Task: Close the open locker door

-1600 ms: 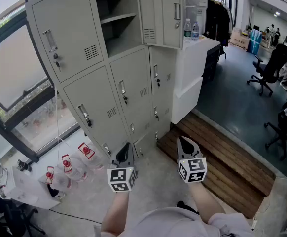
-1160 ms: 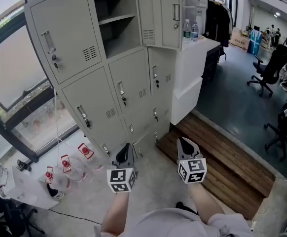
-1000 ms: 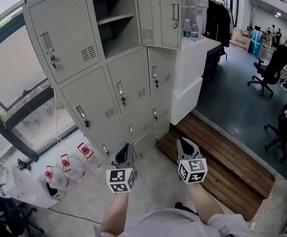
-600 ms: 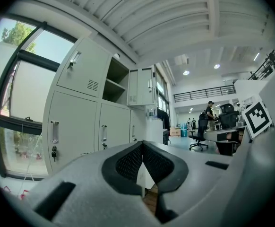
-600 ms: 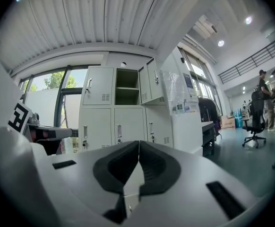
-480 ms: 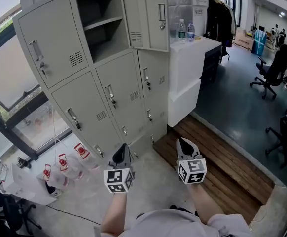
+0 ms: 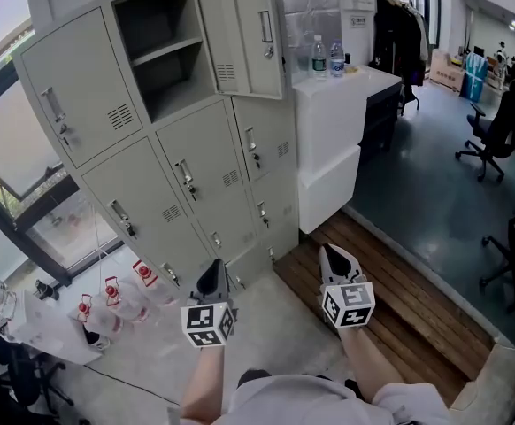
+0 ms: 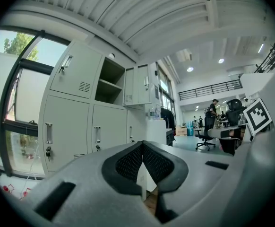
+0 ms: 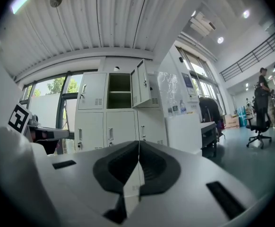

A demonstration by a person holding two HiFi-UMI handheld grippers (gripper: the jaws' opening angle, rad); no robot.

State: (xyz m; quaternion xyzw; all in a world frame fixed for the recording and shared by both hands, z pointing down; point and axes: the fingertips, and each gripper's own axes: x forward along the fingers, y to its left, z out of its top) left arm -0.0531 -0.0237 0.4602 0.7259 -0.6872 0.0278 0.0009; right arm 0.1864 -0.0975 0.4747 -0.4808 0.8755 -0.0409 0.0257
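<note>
Both grippers are low in front of the person, well apart from the lockers. The left gripper [image 7: 213, 271] and the right gripper [image 7: 331, 255] each have their jaws pressed together at the tips, gripping and touching nothing. The open locker door [image 7: 256, 30] stands swung out from the right side of its shelved compartment [image 7: 165, 60] in the top row of the grey locker bank [image 7: 196, 175], near two water bottles [image 7: 326, 58] on a white cabinet [image 7: 337, 122].
</note>
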